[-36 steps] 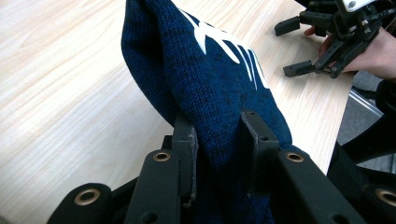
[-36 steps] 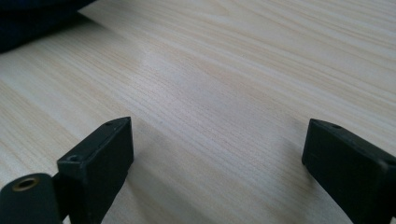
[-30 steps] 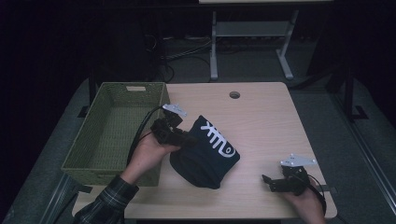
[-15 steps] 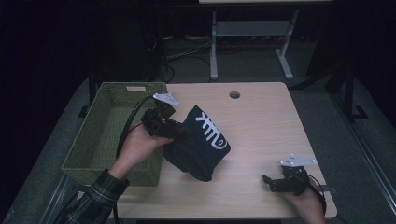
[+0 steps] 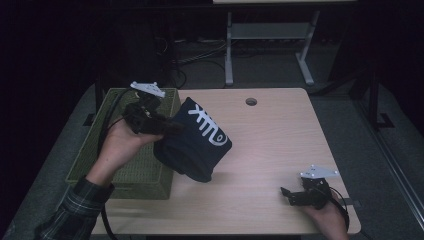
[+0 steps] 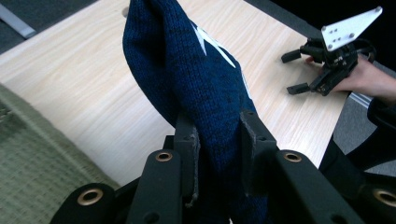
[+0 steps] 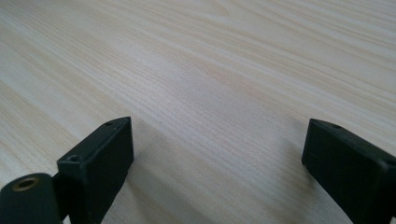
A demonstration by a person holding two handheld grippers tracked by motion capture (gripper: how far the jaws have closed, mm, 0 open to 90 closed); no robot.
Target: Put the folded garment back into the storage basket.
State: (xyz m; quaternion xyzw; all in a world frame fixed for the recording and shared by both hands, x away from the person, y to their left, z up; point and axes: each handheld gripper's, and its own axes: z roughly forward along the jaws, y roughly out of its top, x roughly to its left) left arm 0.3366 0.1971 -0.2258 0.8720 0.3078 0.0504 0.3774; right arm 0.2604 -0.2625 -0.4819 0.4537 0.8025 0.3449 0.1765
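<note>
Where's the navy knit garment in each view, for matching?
High view: navy knit garment, centre-left, lifted beside the green basket, pinched by the left gripper.
Left gripper view: centre, clamped between the jaws.
Right gripper view: not in it.
Shared landmark: the wooden table.

The high view is dim, its surroundings nearly black; the tabletop [image 5: 270,140] is lit from above. Both gripper views are brighter, with blurred near jaws.
</note>
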